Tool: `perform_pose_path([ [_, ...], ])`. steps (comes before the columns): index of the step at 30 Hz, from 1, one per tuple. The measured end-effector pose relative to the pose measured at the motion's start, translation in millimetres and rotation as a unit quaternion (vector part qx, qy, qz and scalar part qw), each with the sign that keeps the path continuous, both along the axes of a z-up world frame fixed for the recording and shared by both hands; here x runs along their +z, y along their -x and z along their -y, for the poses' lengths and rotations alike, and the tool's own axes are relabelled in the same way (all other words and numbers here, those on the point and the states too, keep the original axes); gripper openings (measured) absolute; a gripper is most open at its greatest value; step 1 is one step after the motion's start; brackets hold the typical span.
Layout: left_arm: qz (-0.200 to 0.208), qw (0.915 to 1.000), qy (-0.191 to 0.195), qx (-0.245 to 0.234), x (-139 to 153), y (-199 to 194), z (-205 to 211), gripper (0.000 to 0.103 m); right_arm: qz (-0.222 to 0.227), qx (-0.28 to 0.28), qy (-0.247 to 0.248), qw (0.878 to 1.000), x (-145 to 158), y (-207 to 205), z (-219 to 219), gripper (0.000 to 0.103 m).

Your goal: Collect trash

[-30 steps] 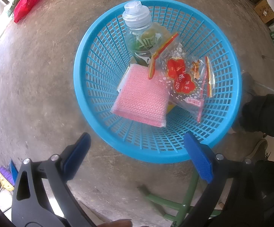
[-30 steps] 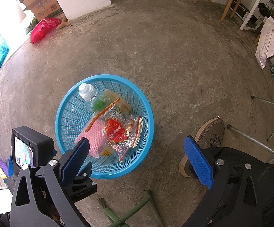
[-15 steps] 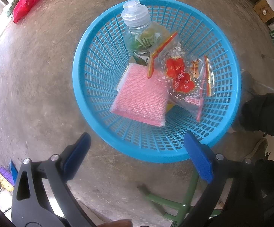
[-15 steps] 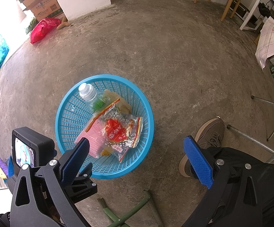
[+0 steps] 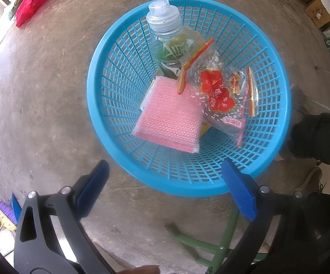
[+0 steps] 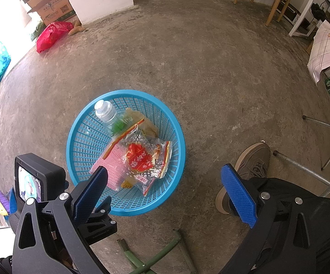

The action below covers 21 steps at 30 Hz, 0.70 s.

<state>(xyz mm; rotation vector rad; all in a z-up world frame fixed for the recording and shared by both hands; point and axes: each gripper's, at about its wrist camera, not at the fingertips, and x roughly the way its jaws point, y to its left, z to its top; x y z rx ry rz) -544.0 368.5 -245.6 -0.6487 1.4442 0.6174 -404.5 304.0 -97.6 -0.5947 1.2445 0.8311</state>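
Concrete floor [image 6: 210,68], one basket [image 5: 124,141], bottle [image 5: 167,36], sponge [image 5: 169,118] (pink), wrapper [image 5: 219,96].

Both grippers share one build: the left gripper [image 5: 165,187] and the right gripper [image 6: 165,191] each have black plastic arms with triangular cut-outs, silver screws near the jaws, and ribbed blue pads [image 6: 239,195]. Beyond the right jaw, the person wears black trousers [image 6: 286,187] and a tan lace-up shoe [image 6: 251,159].
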Motion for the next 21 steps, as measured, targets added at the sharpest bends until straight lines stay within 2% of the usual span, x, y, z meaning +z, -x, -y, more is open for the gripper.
perform_pose_path([
  [21, -0.004, 1.0, 0.0, 0.001, -3.7, 1.2, 1.4, 0.095, 0.0, 0.0, 0.001, 1.0, 0.2, 0.5, -0.6, 0.097],
])
